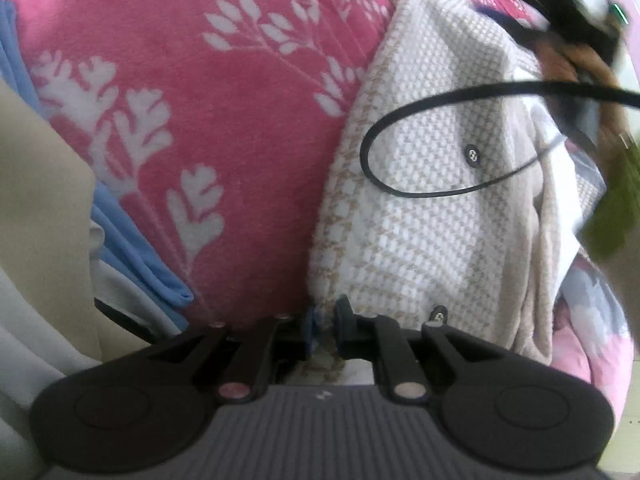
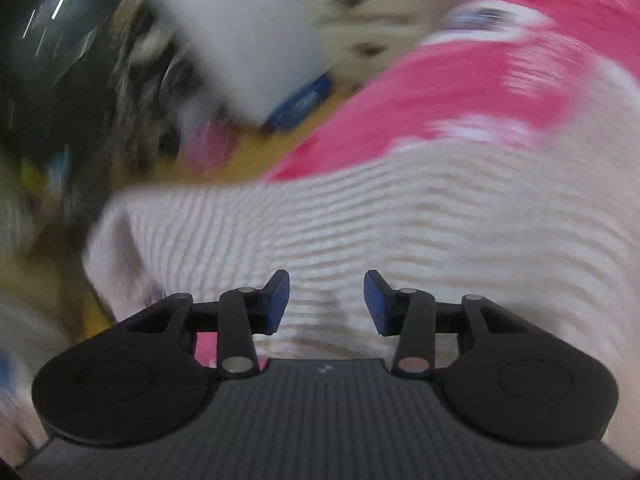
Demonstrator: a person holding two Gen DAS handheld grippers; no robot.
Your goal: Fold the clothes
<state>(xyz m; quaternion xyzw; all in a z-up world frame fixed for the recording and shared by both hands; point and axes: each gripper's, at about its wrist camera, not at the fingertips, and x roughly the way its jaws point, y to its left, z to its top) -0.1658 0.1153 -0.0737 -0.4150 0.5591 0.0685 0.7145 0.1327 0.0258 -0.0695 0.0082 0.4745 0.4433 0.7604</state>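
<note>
One soft woven jacket [image 1: 420,216] is pinched at its hem by the left gripper [image 1: 325,330]; the right gripper [image 2: 326,300] is held spread above it, and a buttoned edge is judged the best hold.

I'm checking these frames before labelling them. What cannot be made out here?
- Left wrist view: whether the left gripper pinches the cream houndstooth garment; its fingertips hide the contact.
- Right wrist view: everything behind the right gripper is motion-blurred.
- Left wrist view: the garment's full outline, cut off by edges.
</note>
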